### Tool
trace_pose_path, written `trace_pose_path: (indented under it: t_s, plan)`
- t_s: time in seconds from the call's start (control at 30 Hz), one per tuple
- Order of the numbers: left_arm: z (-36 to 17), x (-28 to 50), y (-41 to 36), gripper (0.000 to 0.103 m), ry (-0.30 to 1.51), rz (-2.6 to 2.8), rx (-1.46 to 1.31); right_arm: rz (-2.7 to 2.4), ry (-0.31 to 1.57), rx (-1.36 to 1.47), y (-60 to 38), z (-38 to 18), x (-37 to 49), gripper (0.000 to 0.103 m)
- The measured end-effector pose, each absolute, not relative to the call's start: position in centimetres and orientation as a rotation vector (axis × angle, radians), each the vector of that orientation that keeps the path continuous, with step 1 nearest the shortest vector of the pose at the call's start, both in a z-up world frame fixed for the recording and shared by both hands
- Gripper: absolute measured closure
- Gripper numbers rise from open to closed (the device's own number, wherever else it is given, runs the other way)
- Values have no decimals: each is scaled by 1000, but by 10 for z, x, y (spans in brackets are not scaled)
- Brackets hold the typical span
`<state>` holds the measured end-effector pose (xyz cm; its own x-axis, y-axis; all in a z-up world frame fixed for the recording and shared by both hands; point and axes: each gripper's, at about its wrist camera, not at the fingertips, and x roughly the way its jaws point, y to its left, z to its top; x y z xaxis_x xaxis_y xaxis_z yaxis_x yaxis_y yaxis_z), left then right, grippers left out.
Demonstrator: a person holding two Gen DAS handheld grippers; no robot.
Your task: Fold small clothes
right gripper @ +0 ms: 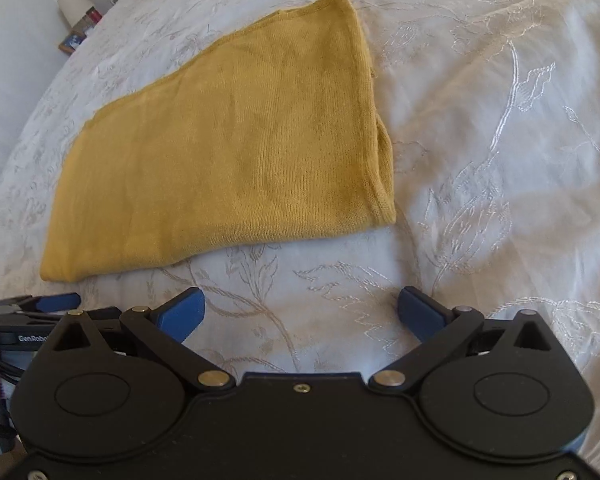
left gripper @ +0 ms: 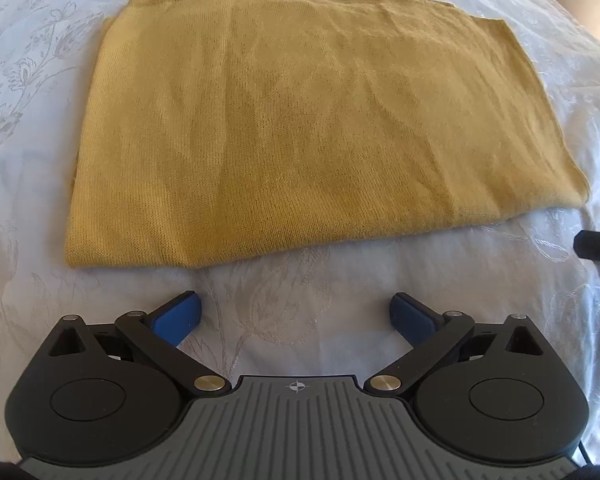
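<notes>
I see the cloth (left gripper: 236,136) folded flat on the bedspread (left gripper: 340,272), just ahead of my 2 claws. Left claw (left gripper: 296,312) and right claw (right gripper: 300,308) are spread wide, gripping nothing.

left gripper (left gripper: 296,312): my jaws spread wide, empty, angled steeply down
right gripper (right gripper: 300,308): my jaws spread wide, empty, angled down

A white floral-embroidered bedspread (right gripper: 480,128) lies beside a small cluttered side table (right gripper: 78,28).
</notes>
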<state>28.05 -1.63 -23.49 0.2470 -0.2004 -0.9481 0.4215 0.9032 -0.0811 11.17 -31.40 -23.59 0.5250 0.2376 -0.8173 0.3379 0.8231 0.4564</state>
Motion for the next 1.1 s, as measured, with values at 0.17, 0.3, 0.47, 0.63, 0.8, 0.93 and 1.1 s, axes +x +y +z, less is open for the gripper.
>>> trace_pose_path:
  t_s: [0.17,0.3,0.47,0.63,0.8,0.93,1.1]
  plan:
    - [-221,267,-10,13,1231,-404,132,-94,902,683,-353,-216,116,1]
    - [-212,251,1,13,1226,-350,91,-59,871,691,-377,-215,144,1]
    - [-191,250,7,13,1187,-283,63,16,903,712,-393,-236,180,1]
    - [-175,279,-13,13,1134,-271,66,86,925,828,-409,-261,207,0]
    - [-174,323,-49,13,1094,-290,129,163,924,956,-420,-274,222,0]
    - [-182,360,-82,13,1074,-311,174,202,940,1019,-425,-279,227,0]
    - [-198,401,-114,13,1079,-319,224,260,940,969,-423,-281,230,0]
